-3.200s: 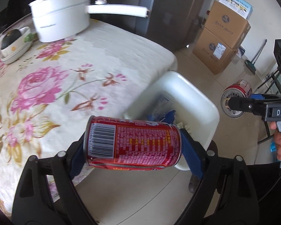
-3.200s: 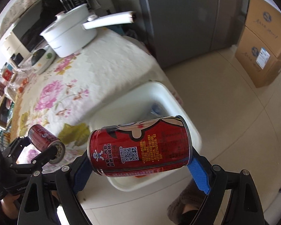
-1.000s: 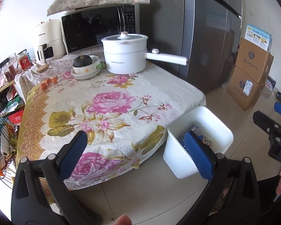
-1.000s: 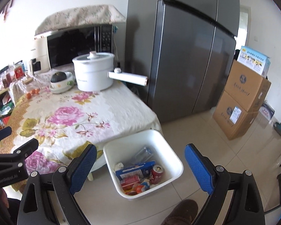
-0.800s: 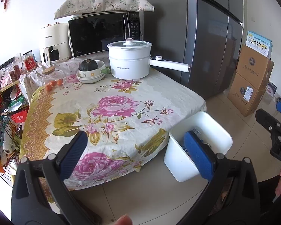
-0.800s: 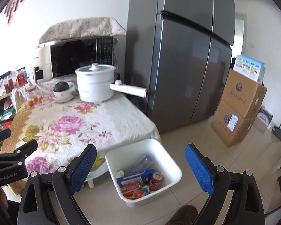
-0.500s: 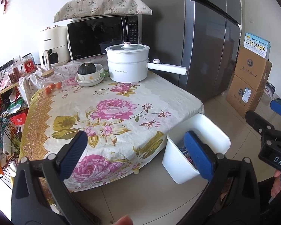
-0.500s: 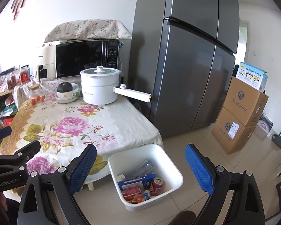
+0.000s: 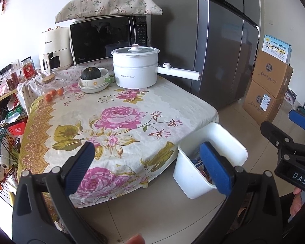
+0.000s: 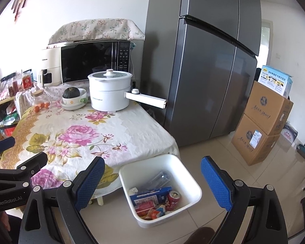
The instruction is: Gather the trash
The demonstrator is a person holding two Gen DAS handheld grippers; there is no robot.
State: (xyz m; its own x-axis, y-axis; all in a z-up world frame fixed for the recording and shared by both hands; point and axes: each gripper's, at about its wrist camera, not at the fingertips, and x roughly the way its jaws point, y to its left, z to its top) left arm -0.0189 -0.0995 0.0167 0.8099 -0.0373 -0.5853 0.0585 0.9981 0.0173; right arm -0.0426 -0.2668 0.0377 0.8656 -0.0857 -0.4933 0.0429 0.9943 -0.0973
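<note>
While you are holding both tools back from the table with nothing between their pads, the scene is listing as follows, largest first.

Refrigerator (image 10: 209, 77): standing far ahead of your right gripper (image 10: 152, 181), grey, doors closed.

Table (image 9: 120, 122): lying ahead of your left gripper (image 9: 148, 162) under a rose-print cloth, its near corner sitting just beyond the left pad.

Cardboard boxes (image 10: 262, 122): stacking two high, ahead and to the right of your right gripper, a blue-and-white carton resting on top.

Microwave (image 10: 95, 61): sitting at the far end of the table beneath a floral cover.

White bin (image 10: 160, 189): standing on the floor directly ahead of and below your right gripper, framed between its spread blue pads, just beside the table's corner. In the left wrist view the right pad is overlapping the bin's rim.

White pot (image 9: 135, 69): sitting on the table's far side, lid on, its long handle pointing right.

Trash in the bin: a clear crumpled wrapper, a blue carton (image 10: 150, 195), assorted small packets, and a red can (image 10: 173, 197) lying near the right wall.

Tools: you are holding both grippers wide apart and empty.
</note>
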